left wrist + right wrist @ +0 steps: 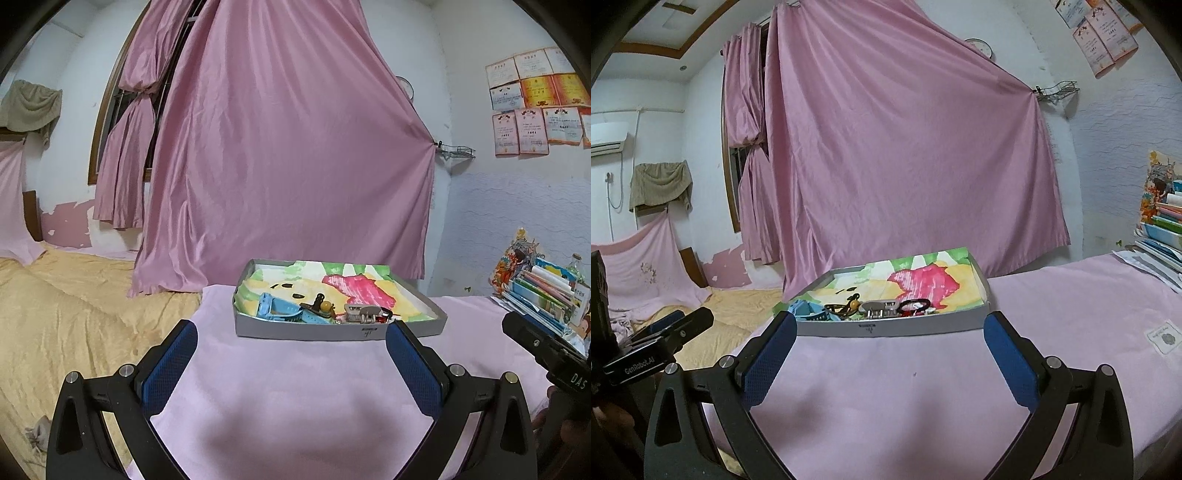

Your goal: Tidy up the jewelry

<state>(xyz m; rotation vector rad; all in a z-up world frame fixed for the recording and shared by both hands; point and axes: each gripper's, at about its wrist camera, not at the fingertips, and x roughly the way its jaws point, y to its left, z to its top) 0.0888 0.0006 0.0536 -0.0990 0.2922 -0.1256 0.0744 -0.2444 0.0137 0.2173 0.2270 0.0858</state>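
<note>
Jewelry and hair pieces lie crowded along the near wall of a shallow grey tray point(332, 330), which sits on a pink-covered table point(295, 387) just above the middle of both views. Brightly painted paper lines the tray's floor. From left to right in the left wrist view the heap holds a blue hair clip point(280, 312), a dark clip with a yellow bead point(320, 307), a grey claw clip point(360, 313) and a red piece point(384, 314) whose kind I cannot tell.

The left tool point(291, 343) hovers low in the frame in front of the tray, its blue pads spread wide and grasping nothing. The right tool point(890, 339) is likewise released and empty, its fingertips framing the tray's near wall in its own view.

Behind the tray hangs a pink curtain point(288, 147). A stack of books point(546, 295) fills the right edge, and a yellow bedspread point(74, 314) lies at the left.
</note>
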